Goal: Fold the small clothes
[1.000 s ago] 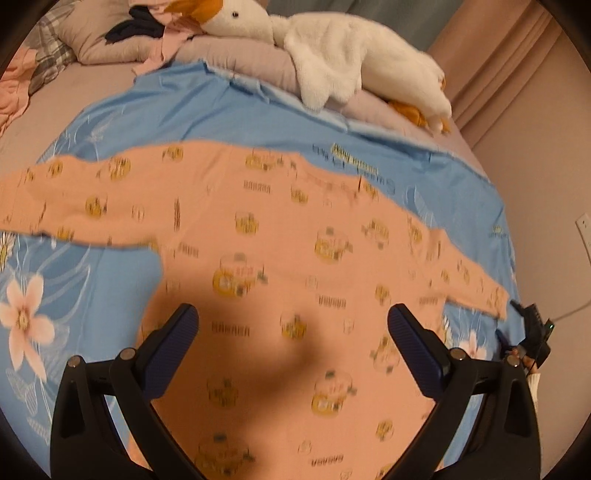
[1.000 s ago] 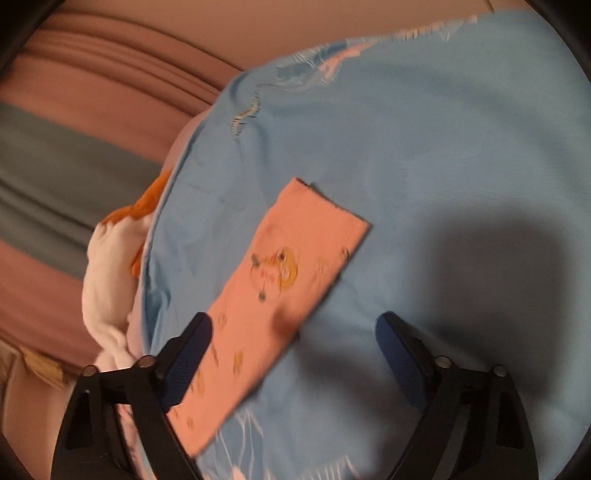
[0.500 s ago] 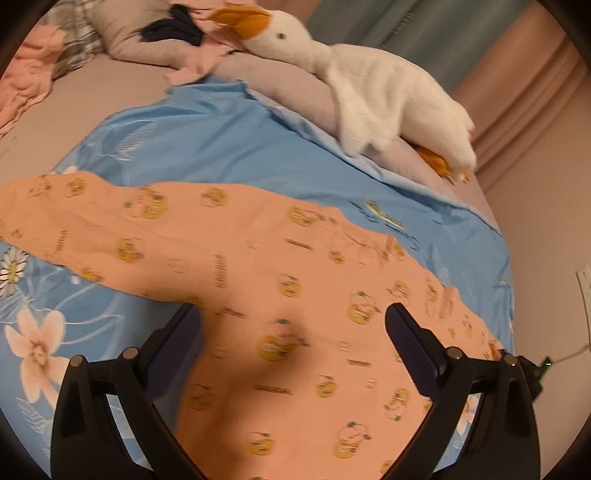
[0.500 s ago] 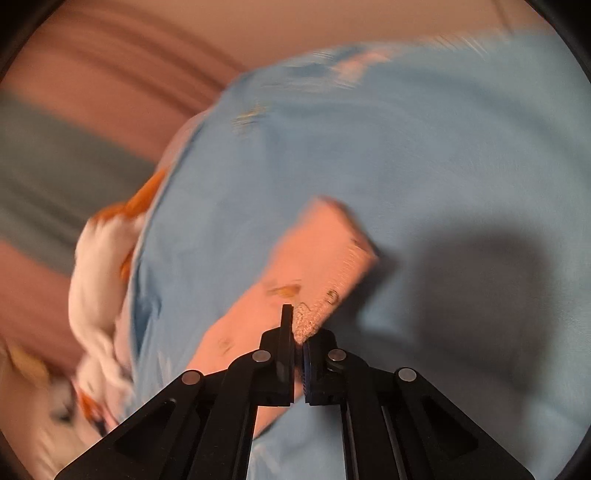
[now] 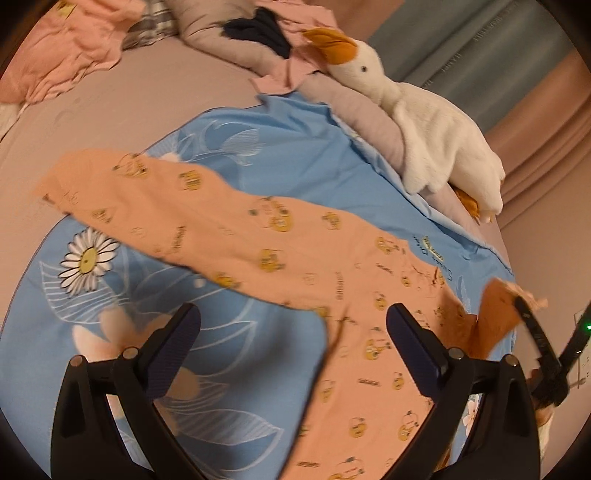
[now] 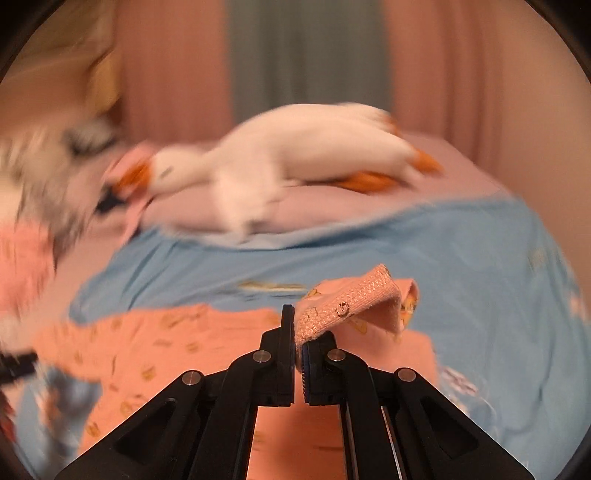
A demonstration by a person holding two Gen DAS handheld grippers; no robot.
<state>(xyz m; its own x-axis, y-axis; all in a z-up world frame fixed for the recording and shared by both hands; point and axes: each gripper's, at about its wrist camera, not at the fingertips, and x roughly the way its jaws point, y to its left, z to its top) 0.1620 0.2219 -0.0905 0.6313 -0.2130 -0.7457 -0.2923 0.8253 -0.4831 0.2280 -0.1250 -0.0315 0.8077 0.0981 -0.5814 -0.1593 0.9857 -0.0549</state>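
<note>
On the bed [image 5: 122,107], a blue floral sheet [image 5: 295,162] is spread over the mauve cover, and the peach top [image 5: 280,243] lies flat across it, one long sleeve running out to the left past the sheet's edge. Big daisy print [image 5: 86,260] on the sheet just below that sleeve. Along the far side there's a plush goose [image 5: 428,125] stretched over a mauve pillow [image 5: 354,107], orange beak pointing left, with a dark garment [image 5: 258,31] and some pink cloth bunched behind it. More pink clothes [image 5: 62,48] are heaped in the far left corner. Pink and grey-green curtains [image 6: 306,55] hang behind the bed, blurred in the right wrist view.

Left gripper [image 5: 293,332] hangs over the top's armpit, jaws wide, nothing between them. Right gripper [image 6: 298,332] is clamped on the other sleeve's ribbed cuff [image 6: 347,306], which is lifted clear of the sheet and curls over to the right of the fingers. From the left view that raised cuff shows at the right edge, with the sleeve folding up toward it.
</note>
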